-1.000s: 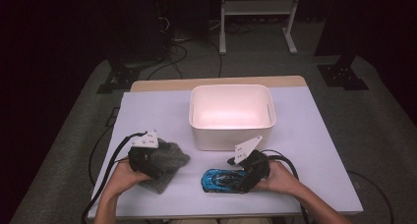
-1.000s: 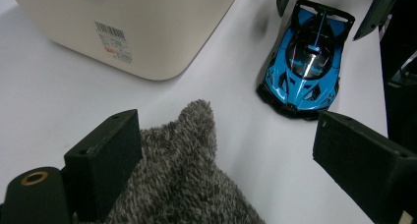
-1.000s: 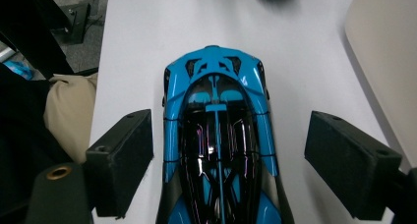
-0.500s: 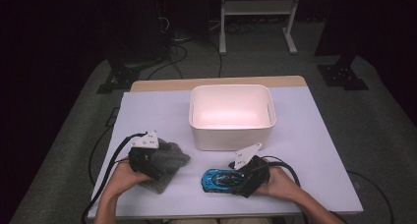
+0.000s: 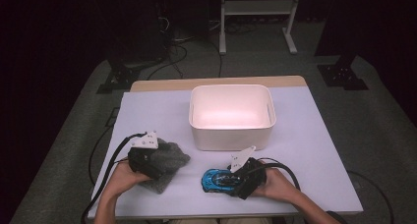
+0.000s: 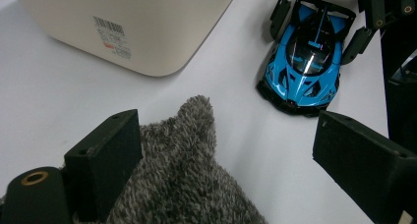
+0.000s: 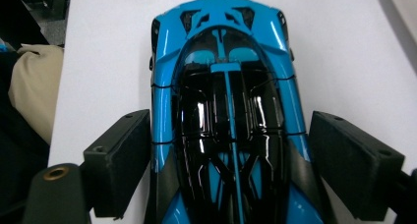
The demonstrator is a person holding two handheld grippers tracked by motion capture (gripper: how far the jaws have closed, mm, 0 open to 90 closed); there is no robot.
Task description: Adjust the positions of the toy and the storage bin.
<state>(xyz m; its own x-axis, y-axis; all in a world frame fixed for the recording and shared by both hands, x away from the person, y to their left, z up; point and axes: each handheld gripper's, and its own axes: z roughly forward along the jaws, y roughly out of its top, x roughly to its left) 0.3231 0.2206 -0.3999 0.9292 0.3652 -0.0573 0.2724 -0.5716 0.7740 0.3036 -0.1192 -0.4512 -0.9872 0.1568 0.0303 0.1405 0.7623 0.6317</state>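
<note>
The blue toy car [image 7: 223, 111] sits low centre in the high view on the tabletop [image 5: 305, 155], between my right claw's [image 7: 228, 170] spread jaws, not yet gripped. At lower left, my left claw [image 6: 221, 155] hangs released over the grey plush [image 6: 182, 175]. Beyond, the white bin [image 5: 231, 135] is empty; both remain to load.

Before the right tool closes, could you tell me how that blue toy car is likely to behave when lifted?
The blue toy car looks rigid, so it should hold its shape. Its glossy, curved body may slip against the pads on either side. It stands on wheels on the smooth table, so a nudge could probably roll it away.
</note>
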